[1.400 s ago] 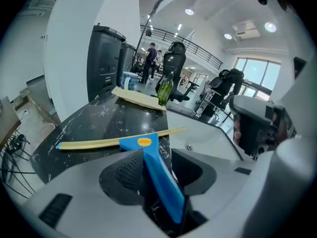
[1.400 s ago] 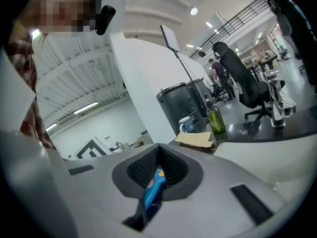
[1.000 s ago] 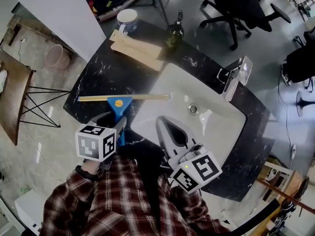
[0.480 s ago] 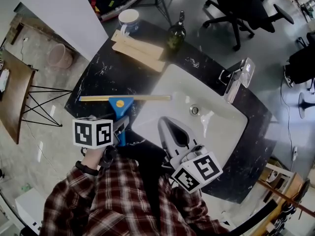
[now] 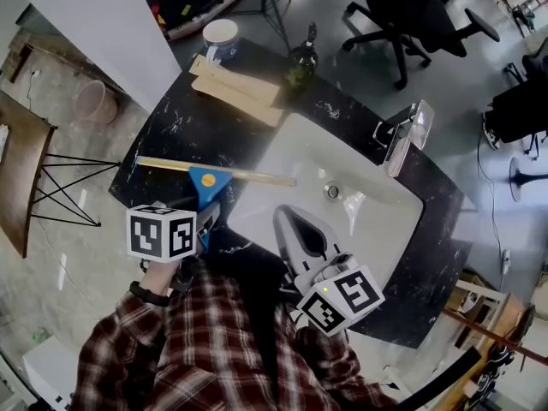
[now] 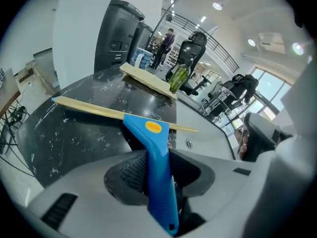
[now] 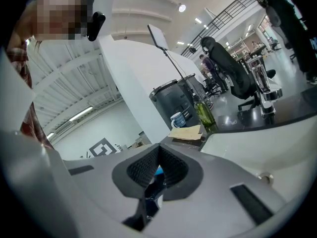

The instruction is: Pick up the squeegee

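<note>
A squeegee [image 5: 205, 181] with a blue handle and a long pale blade lies on the black counter [image 5: 167, 135], left of the sink. The blade's right end reaches over the basin rim. My left gripper [image 5: 208, 218] points down at it, and its jaws are closing on the blue handle. In the left gripper view the squeegee handle [image 6: 157, 162] runs between the dark pads of the left gripper [image 6: 159, 180]. My right gripper [image 5: 288, 213] hovers over the sink's near edge, shut with nothing in it. In the right gripper view the right gripper [image 7: 158, 157] shows its pads meeting at the tips.
The white sink [image 5: 368, 229] with a chrome faucet [image 5: 402, 135] fills the counter's middle. Wooden boards [image 5: 235, 88], a green bottle [image 5: 301, 58] and a mug [image 5: 221, 34] stand at the far edge. Office chairs [image 5: 411, 11] are beyond, a pink bucket [image 5: 92, 101] is on the floor at left.
The left gripper has rolled a little around the handle, and the squeegee blade now slants, its left end further away than before. The right gripper has stayed where it was.
</note>
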{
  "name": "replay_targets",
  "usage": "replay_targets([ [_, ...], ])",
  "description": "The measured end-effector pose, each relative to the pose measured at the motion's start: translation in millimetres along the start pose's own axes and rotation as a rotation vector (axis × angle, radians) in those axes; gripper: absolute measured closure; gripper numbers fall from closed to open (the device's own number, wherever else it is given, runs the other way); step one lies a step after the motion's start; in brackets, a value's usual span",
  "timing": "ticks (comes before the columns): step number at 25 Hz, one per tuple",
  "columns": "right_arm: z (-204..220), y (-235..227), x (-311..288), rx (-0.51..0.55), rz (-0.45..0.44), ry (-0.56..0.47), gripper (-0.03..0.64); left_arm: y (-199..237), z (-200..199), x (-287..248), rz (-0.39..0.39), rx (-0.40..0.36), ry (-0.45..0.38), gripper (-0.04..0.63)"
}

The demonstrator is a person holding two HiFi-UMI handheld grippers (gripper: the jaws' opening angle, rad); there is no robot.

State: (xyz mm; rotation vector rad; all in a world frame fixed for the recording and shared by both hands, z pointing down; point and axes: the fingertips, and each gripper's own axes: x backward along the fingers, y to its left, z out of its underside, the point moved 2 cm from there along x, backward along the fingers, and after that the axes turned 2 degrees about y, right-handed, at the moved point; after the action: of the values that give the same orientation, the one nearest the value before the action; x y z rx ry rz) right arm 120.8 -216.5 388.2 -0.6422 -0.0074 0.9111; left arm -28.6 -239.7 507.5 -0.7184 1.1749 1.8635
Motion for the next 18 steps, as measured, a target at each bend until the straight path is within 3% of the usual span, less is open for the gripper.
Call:
replay_targets([
  [10, -12.0, 28.2, -5.0, 0.073, 0.029, -0.021, 0.604, -23.3, -40.7, 44.1, 0.138, -0.109, -0.188, 0.451],
  [18, -27.8, 46.1, 0.9, 0.170, 0.100, -0.042, 0.604, -46.5, -85.4, 99.5, 0.333, -0.136, -0.447, 0.451],
])
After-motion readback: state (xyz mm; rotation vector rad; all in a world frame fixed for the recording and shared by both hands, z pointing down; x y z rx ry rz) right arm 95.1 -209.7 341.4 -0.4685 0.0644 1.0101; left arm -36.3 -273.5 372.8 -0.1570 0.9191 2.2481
